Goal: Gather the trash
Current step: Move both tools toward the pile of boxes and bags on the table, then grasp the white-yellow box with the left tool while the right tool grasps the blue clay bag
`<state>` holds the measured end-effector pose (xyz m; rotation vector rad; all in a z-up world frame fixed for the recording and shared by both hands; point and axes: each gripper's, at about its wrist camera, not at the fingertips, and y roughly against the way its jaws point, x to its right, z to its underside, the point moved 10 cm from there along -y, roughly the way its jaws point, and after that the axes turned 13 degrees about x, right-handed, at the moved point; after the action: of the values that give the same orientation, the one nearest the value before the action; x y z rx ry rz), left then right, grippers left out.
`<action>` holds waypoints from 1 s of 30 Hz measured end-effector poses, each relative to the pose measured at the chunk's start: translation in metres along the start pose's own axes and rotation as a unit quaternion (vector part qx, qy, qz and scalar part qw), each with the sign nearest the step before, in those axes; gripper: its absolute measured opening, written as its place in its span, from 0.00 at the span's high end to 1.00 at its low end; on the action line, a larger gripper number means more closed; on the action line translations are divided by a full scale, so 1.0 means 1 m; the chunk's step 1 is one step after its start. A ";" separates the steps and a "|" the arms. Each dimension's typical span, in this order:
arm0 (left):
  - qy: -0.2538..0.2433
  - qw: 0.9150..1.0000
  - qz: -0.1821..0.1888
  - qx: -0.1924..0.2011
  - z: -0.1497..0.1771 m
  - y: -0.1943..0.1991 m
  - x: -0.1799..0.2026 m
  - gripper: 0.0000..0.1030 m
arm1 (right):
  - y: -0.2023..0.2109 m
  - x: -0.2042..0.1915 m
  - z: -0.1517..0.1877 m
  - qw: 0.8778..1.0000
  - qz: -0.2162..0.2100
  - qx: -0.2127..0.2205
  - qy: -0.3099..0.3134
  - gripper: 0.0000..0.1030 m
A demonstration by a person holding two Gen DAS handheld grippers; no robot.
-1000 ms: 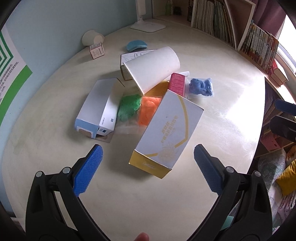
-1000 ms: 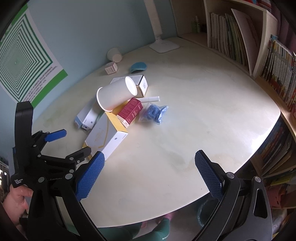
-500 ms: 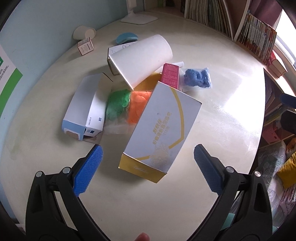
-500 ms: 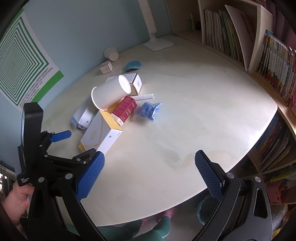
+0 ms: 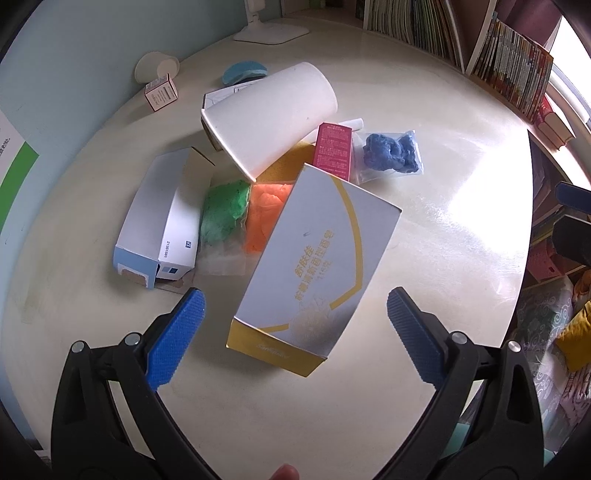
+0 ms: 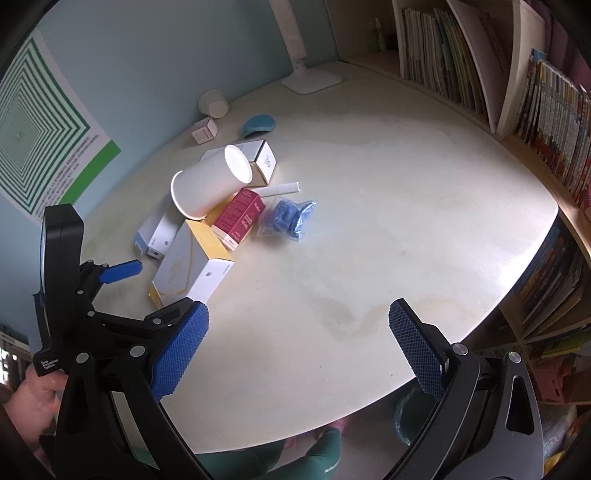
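Cream round table (image 6: 388, 236), glossy, faint stains near its front edge; bookshelves (image 6: 461, 59) along the right, blue wall with green striped poster (image 6: 33, 122) on the left. Left gripper (image 5: 295, 332) spread wide, holding nothing, hovering just above the near end of the white-and-gold box (image 5: 314, 273). Box lies flat, long axis running from near-left to far-right, gold end facing the gripper. Right gripper (image 6: 295, 354) also gaping, empty, over bare table well right of the pile. Beside the box: green and orange bags (image 5: 236, 214), blue-white carton (image 5: 159, 221) to the left. Behind it, paper cup (image 5: 273, 114) on its side, red box (image 5: 332, 147), bag of blue stuff (image 5: 391, 151). Far back: small box (image 5: 160, 92), lamp base (image 5: 269, 31).
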<state>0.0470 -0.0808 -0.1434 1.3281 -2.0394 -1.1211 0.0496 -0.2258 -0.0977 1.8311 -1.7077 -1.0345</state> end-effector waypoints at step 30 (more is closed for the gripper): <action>0.048 0.998 -0.006 -0.030 0.001 -0.027 -0.011 0.07 | -0.100 -0.004 -0.025 0.994 -0.071 -0.057 0.061 0.06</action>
<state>0.0653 -0.0758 -0.1659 1.3397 -1.9172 -1.0937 0.1344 -0.2114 -0.1553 1.9216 -1.4354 -1.0304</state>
